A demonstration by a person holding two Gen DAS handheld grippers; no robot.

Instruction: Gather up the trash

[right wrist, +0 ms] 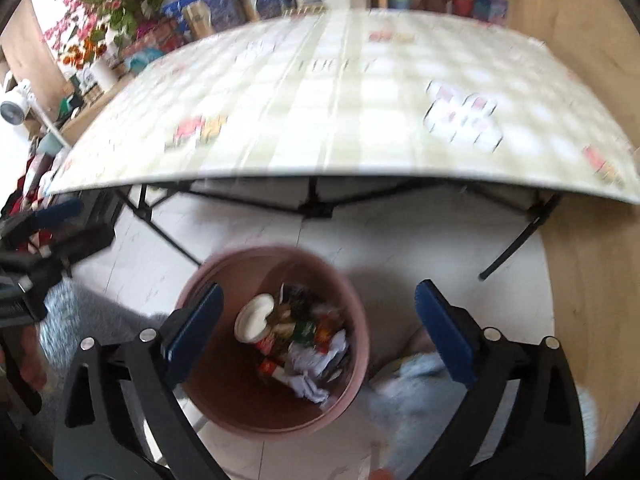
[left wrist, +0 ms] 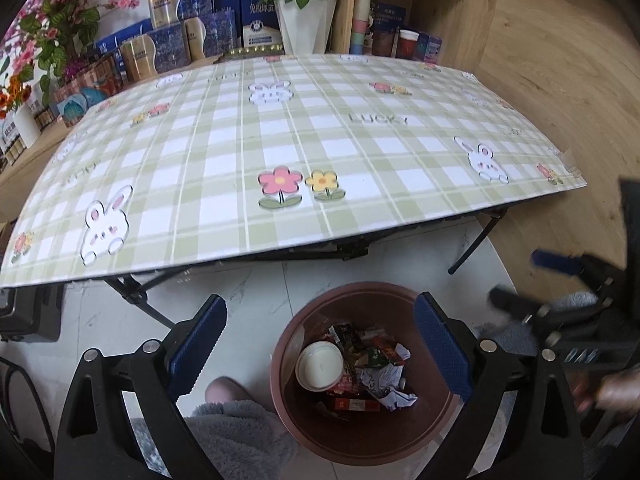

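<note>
Right wrist view: right gripper (right wrist: 318,322) spread wide and empty above the round brown plastic bin (right wrist: 356,364); left gripper (left wrist: 320,342) likewise spread; crumpled wrappers and paper trash (right wrist: 308,344) lie inside the bin

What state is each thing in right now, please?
Left gripper: open, empty, above the bin.
Right gripper: open, empty, above the bin.
Bin: upright, partly filled with trash.
White cup: inside the bin.
Table: top bare.
</note>
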